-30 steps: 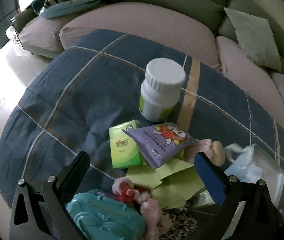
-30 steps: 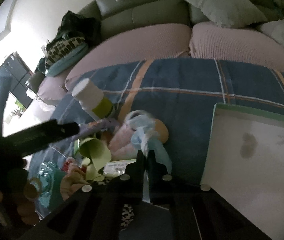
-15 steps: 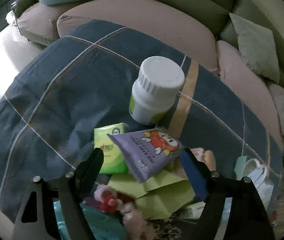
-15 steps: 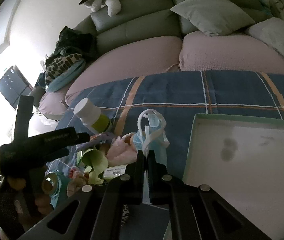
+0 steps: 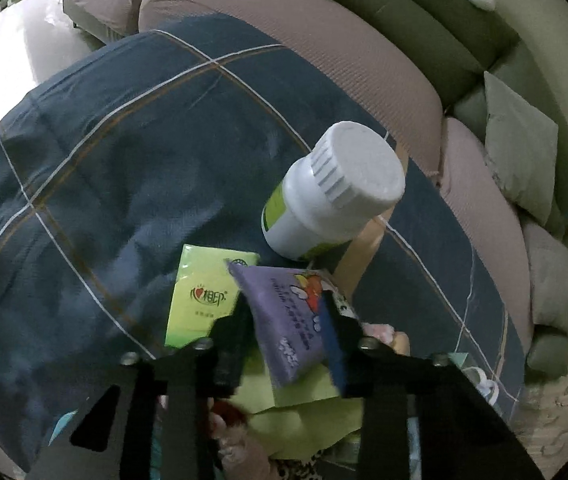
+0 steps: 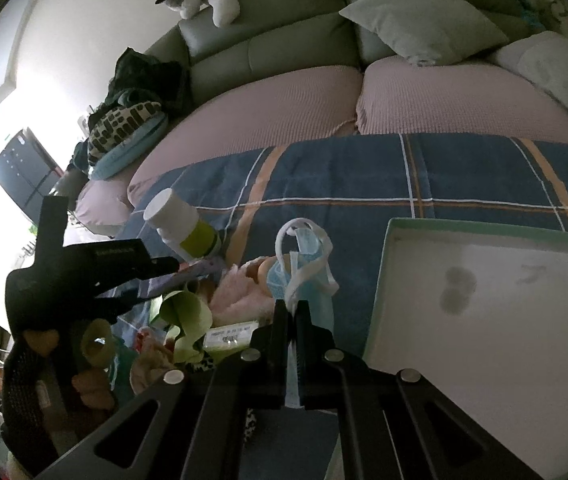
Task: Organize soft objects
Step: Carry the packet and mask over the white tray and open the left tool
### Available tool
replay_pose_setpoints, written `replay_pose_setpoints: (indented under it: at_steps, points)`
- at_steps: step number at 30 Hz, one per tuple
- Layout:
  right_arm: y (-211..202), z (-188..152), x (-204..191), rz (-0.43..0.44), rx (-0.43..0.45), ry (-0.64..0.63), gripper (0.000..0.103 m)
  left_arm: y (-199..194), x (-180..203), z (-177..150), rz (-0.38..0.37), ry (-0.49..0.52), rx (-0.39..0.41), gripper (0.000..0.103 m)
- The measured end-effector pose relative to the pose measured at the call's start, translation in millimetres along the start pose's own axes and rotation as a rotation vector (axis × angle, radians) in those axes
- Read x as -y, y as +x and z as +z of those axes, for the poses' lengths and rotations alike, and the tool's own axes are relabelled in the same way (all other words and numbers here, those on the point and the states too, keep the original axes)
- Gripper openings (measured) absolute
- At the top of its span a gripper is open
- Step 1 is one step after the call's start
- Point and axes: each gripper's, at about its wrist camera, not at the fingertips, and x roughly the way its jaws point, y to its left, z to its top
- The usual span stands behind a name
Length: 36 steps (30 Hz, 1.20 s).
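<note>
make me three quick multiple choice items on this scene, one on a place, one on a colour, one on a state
1. Where is the white tray?
A. right of the face mask
B. on the sofa
C. under the bottle

2. What colour is the bottle's cap?
A. red
B. white
C. black

3. What is the left gripper doing?
A. hanging open over bare cloth
B. closing on the purple packet
C. holding the bottle

Answers:
1 A, the face mask sits left of it.
2 B, the bottle has a white ribbed cap.
3 B, the purple packet is between its jaws.

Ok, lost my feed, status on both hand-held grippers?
Left hand-held gripper just closed on purple packet. Right hand-held gripper shut on blue face mask. White bottle close behind packet.
</note>
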Motion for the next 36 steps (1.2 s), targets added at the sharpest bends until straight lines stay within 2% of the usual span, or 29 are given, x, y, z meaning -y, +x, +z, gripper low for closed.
replay_pose_setpoints:
  at_steps: [4, 13, 28, 33, 36]
  points:
    - [-0.4, -0.4, 1.2, -0.005, -0.001, 0.005, 0.003, -2.8, -6.2, 1.2, -0.024, -0.022, 0.004, 0.017]
    - [-3.1, 1.0, 8.1, -0.007, 0.004, 0.026, 0.003, -25.2, -2.2, -1.6, -0.057, -0.004, 0.054, 0.012]
    - [-24.1, 2.9, 14.3, 0.009, 0.045, 0.051, 0.003, -56.2, 12.5, -7.0, -0.167, 0.031, 0.087, 0.011]
    - [-45.8, 5.4, 18.2, -0.002, 0.090, 0.054, 0.003, -80.9, 23.2, -13.8, -0.221, 0.068, 0.127, 0.011]
    - [-66.9, 8.4, 24.1, -0.038, 0.140, 0.053, 0.003, -91.8, 32.8, -20.1, -0.259, 0.104, 0.140, 0.011]
